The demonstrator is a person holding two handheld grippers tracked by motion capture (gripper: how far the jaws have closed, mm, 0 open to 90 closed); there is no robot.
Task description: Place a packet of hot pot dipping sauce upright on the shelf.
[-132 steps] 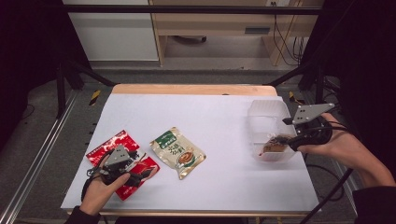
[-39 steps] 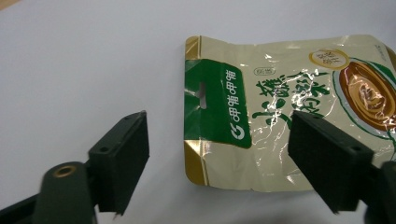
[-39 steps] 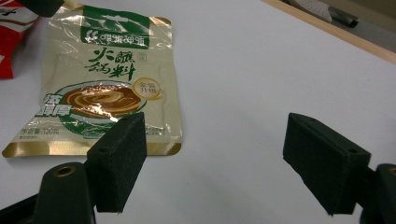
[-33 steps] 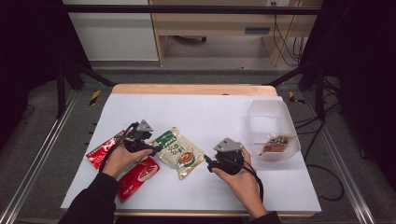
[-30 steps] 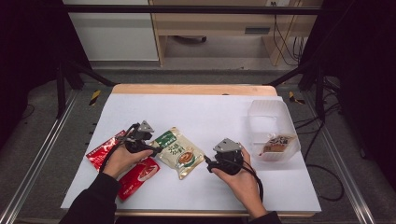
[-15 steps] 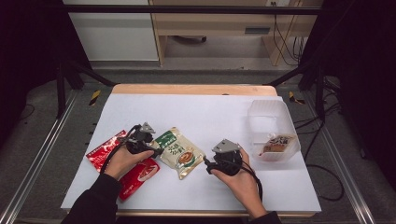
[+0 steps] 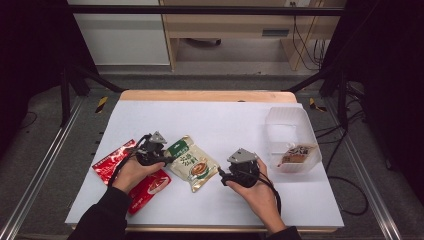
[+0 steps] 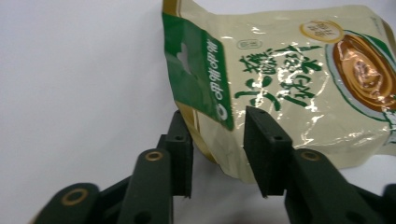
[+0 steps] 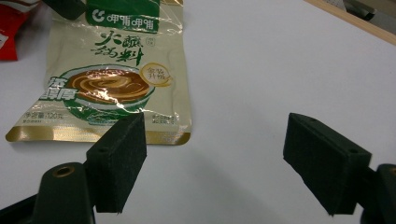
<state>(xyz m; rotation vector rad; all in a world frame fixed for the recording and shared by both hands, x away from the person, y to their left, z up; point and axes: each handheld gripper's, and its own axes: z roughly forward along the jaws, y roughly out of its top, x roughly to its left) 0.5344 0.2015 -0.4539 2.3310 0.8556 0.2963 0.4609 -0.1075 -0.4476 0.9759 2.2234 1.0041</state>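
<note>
A beige sauce packet (image 7: 191,162) with a green top lies flat mid-table. My left gripper (image 7: 167,159) is at its green end. In the left gripper view its jaws (image 8: 219,149) have just been closing, and the packet's (image 8: 289,79) curled corner edge stands between the pads with a gap still showing. My right gripper (image 7: 222,175) rests by the packet's lower right end. It stands wide open (image 9: 215,140) over bare table, just short of the packet's (image 9: 112,84) gold bottom edge.
Two red packets (image 7: 112,162) (image 7: 150,187) lie under and beside the left hand. A clear plastic box (image 7: 290,125) at the right holds a brown packet (image 7: 297,155). The white table top (image 7: 225,120) ends at a wooden strip at the back.
Since the oldest frame the right hand has come from the clear box to the sauce packet, and the left hand has moved from the red packets to its green end. Both have kept still lately.
</note>
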